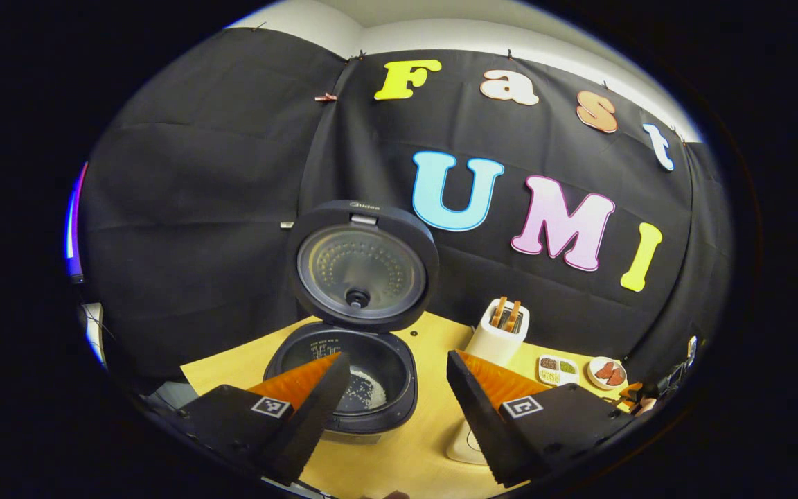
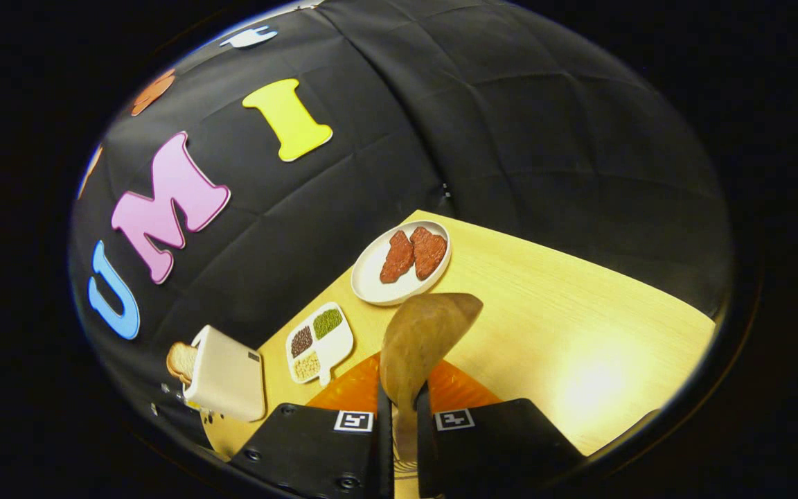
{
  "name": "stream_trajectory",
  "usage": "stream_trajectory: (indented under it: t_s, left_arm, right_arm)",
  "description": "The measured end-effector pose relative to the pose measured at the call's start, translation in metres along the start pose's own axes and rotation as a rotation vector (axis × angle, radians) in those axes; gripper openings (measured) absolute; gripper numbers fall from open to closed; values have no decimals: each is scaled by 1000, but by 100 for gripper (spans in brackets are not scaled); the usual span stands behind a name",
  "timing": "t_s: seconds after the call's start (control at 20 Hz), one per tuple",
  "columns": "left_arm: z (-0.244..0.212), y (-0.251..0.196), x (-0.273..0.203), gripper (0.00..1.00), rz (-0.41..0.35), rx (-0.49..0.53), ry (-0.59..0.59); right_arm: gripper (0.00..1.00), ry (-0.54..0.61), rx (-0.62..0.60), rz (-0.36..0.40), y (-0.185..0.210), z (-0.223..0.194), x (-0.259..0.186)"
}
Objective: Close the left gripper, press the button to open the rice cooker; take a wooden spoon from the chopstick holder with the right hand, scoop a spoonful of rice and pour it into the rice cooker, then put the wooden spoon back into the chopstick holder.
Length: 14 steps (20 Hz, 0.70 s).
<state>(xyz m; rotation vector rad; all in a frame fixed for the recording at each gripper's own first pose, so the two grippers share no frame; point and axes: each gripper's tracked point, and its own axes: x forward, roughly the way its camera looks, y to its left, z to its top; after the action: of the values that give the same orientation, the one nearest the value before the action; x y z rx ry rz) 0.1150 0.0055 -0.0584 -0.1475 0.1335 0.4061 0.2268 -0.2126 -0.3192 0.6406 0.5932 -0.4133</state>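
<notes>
One pale wooden spoon [image 2: 421,343] stands clamped, bowl up.

The left gripper [image 1: 393,384] has two blocky dark bodies, each carrying a small square black-and-white marker on its top face. From each body a wedge-shaped finger [image 1: 316,409] runs forward, its inner edge cut with fine saw-like teeth and its upper face finely ribbed

The right gripper [image 2: 404,423] has the same dark, matt bodies with a square marker near the inner front corner of each. Round screw heads sit in the left body's top face, one near its outer edge and one near its lower edge
</notes>
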Motion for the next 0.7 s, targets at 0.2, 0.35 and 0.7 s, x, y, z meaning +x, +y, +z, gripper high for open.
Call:
stream_trajectory:
  t_s: [0.2,0.35,0.7]
  left_arm:
    - [31,13,4,95,26,35,-71]
    - [61,23,10,95,46,94,-130]
    - [136,8,28,95,-70,241,-318]
  right_arm:
    - [20,-8,-51,35,11,-4,-14]
    - [28,-34,-77,38,12,6,-28]
    - [71,-105,-158,3,-9,23,-84]
